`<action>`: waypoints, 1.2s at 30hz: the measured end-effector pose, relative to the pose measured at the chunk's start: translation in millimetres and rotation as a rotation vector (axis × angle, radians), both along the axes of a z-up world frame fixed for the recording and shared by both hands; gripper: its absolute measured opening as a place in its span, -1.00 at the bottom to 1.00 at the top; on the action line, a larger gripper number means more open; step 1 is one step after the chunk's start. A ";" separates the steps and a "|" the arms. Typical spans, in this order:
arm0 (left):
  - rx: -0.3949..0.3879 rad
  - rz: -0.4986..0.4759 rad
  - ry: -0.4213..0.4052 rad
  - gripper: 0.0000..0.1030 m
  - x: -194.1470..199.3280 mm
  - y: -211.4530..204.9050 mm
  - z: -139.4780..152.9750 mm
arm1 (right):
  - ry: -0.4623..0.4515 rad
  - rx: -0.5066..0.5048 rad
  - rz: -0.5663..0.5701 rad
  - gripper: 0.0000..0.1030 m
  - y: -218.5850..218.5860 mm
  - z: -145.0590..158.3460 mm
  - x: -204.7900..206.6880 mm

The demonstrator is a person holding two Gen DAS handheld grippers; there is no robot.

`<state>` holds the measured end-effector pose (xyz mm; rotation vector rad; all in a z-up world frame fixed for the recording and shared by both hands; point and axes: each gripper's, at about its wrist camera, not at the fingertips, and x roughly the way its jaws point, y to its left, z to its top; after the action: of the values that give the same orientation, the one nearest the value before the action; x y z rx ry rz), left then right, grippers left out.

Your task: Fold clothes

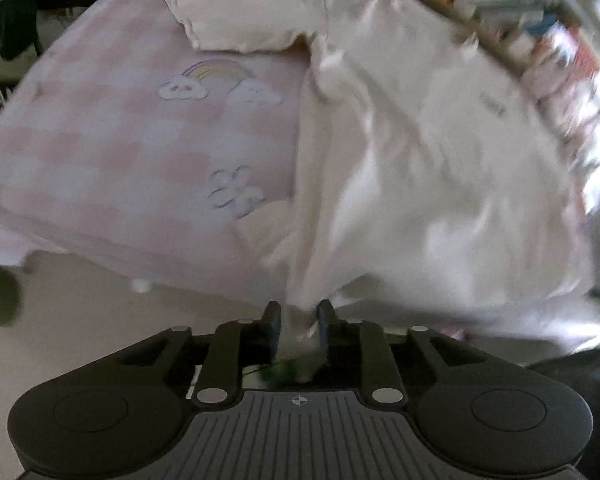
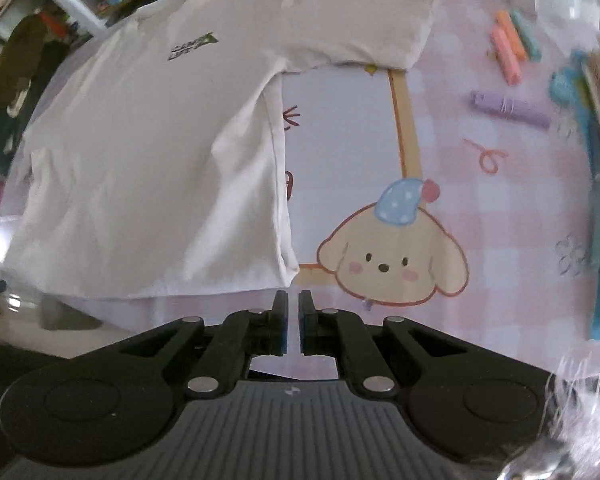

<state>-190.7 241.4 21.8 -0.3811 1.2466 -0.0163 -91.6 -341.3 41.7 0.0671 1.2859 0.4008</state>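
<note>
The white T-shirt (image 2: pixel 148 168) lies on the table (image 2: pixel 480 208), over a pink checked cloth with a cartoon puppy (image 2: pixel 392 256). Its body is spread flat in the right view, with one sleeve (image 2: pixel 364 28) stretched out sideways. The left tongs (image 1: pixel 298 320) pinch a bunch of its fabric, lifted and blurred. The right tongs (image 2: pixel 293 320) are nearly closed and hold nothing, just beside the hem. Judging by this, folding is under way, and the right side and sleeve remain unfolded.
</note>
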 end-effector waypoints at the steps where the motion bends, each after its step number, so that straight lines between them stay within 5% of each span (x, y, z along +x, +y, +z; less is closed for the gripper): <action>1: 0.034 -0.016 -0.008 -0.34 -0.6 -0.1 2.5 | -0.035 -0.028 0.027 -0.76 2.5 1.6 -1.7; 4: 0.094 -0.027 -0.096 -0.19 -0.9 3.1 20.8 | -0.147 -0.095 0.111 -0.06 15.0 7.0 -6.4; 8: 0.091 -0.040 -0.270 -0.18 6.6 -4.5 48.4 | -0.230 -0.114 0.214 0.07 31.1 7.6 -10.0; 12: 0.091 -0.126 -0.288 -0.08 19.6 -28.0 41.4 | -0.251 -0.146 0.281 0.23 52.3 -4.8 -3.2; 15: 0.113 -0.198 -0.237 -0.07 18.3 -38.1 26.8 | -0.233 -0.169 0.285 0.24 56.6 -15.5 2.7; 19: 0.140 -0.216 -0.199 0.32 4.3 -37.2 14.8 | -0.218 -0.173 0.307 0.21 56.4 -26.5 2.2; 22: 0.176 -0.215 -0.182 0.42 -3.6 -33.8 8.2 | -0.238 -0.188 0.345 0.13 59.1 -30.6 -1.5; 26: 0.211 -0.222 -0.177 0.40 -4.6 -34.3 -5.6 | -0.233 -0.179 0.358 -0.42 59.9 -35.7 1.2; 27: 0.203 -0.260 -0.179 0.33 -4.3 -39.0 -5.6 | -0.227 -0.164 0.359 -0.49 59.5 -36.1 2.6; 28: 0.195 -0.298 -0.182 0.02 -4.0 -43.7 -5.7 | -0.222 -0.149 0.360 -0.70 59.1 -35.9 3.7; 30: 0.177 -0.374 -0.185 -0.91 -3.3 -53.2 -5.5 | -0.219 -0.117 0.368 -0.76 58.1 -28.9 4.0; 32: 0.110 -0.443 -0.198 -0.91 1.4 -61.0 8.5 | -0.195 -0.028 0.362 -0.80 53.9 -14.6 6.9; 35: -0.088 -0.395 -0.353 -0.91 24.8 -51.3 43.5 | -0.177 0.237 0.281 -0.81 43.0 16.5 25.7; 36: -0.088 -0.297 -0.354 -0.91 45.0 -40.0 41.0 | -0.179 0.331 0.244 -0.81 39.4 27.1 34.3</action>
<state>-145.8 201.5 62.8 -0.2524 0.9437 -0.3788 -57.3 -301.8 68.8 0.1509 1.0437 0.8103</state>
